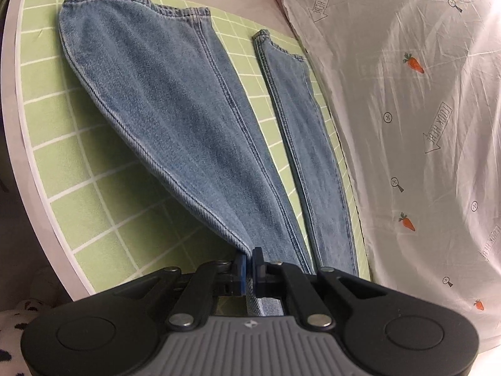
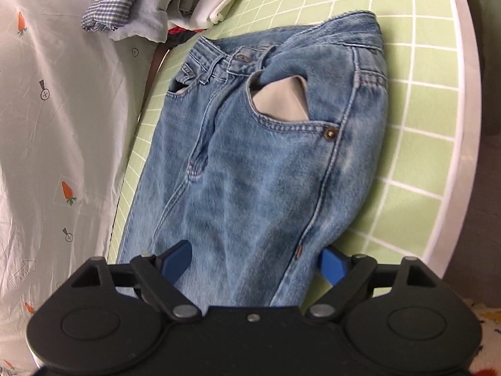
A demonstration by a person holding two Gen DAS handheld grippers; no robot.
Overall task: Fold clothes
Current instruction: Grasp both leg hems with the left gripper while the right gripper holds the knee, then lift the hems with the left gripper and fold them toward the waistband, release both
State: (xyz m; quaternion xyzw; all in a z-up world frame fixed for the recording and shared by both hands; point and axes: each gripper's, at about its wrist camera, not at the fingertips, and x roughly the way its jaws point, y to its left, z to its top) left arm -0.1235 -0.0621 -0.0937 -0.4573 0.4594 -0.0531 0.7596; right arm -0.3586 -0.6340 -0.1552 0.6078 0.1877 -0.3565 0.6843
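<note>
A pair of blue jeans lies on a green grid mat. In the left wrist view the two legs (image 1: 175, 100) stretch away to their cuffs, the near leg lifted off the mat. My left gripper (image 1: 250, 261) is shut on a fold of the denim at the near end. In the right wrist view the waistband, fly and front pockets (image 2: 260, 144) face up, one grey pocket lining (image 2: 281, 100) pulled out. My right gripper (image 2: 255, 261) is open, its blue fingers (image 2: 177, 258) spread on either side of the upper leg.
The green grid mat (image 1: 78, 169) has a white rim and lies on a white sheet with carrot prints (image 1: 413, 125). A pile of other clothes (image 2: 150, 3) sits at the mat's far end past the waistband.
</note>
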